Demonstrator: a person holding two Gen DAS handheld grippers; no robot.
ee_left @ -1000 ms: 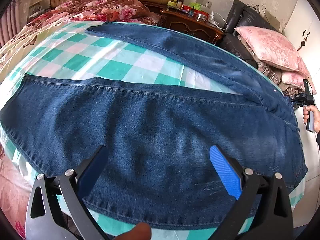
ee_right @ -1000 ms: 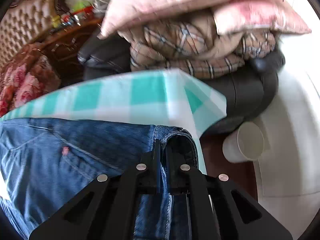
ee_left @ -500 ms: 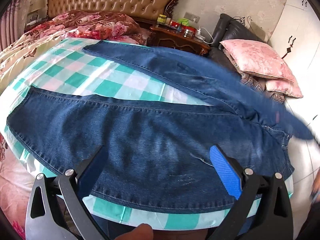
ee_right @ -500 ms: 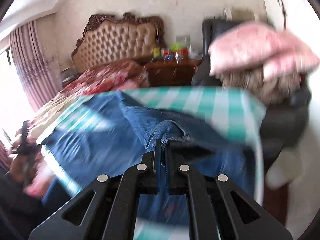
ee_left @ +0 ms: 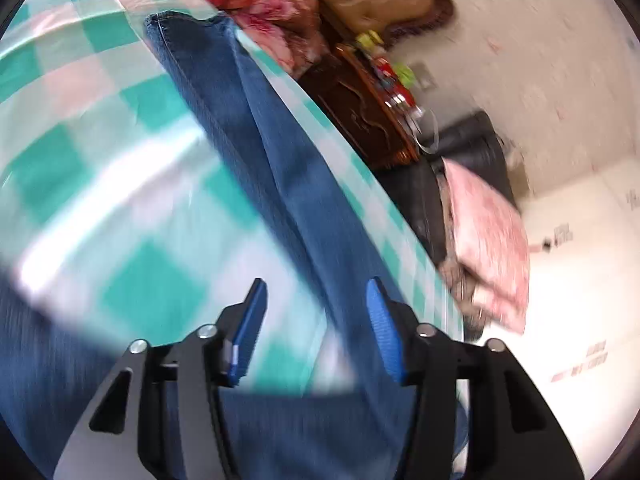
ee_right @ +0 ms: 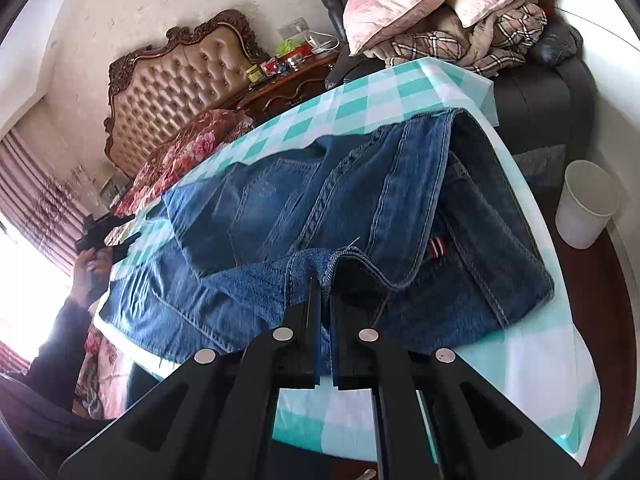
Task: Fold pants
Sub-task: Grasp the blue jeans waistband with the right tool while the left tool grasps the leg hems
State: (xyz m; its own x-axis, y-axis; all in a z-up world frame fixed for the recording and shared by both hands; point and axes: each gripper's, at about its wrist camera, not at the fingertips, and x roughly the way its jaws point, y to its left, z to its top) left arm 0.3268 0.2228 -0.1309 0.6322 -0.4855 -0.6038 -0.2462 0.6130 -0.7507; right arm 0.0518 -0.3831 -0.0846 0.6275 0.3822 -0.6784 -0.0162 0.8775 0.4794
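jeans (ee_right: 360, 208) spread on the checked cloth (ee_right: 352, 108) of the desk, waist end doubled over.
right hand-held gripper (ee_right: 325, 300) clamped on a fold of denim at the waistband, lifted over the seat with its red tag (ee_right: 436, 247). left hand-held gripper (ee_left: 314, 322) gaping, blue pads (ee_left: 382, 336) apart, nothing between them, above one leg (ee_left: 256, 136) running along the cloth toward the bed; view blurred. white cup (ee_right: 586, 204) beside the desk.
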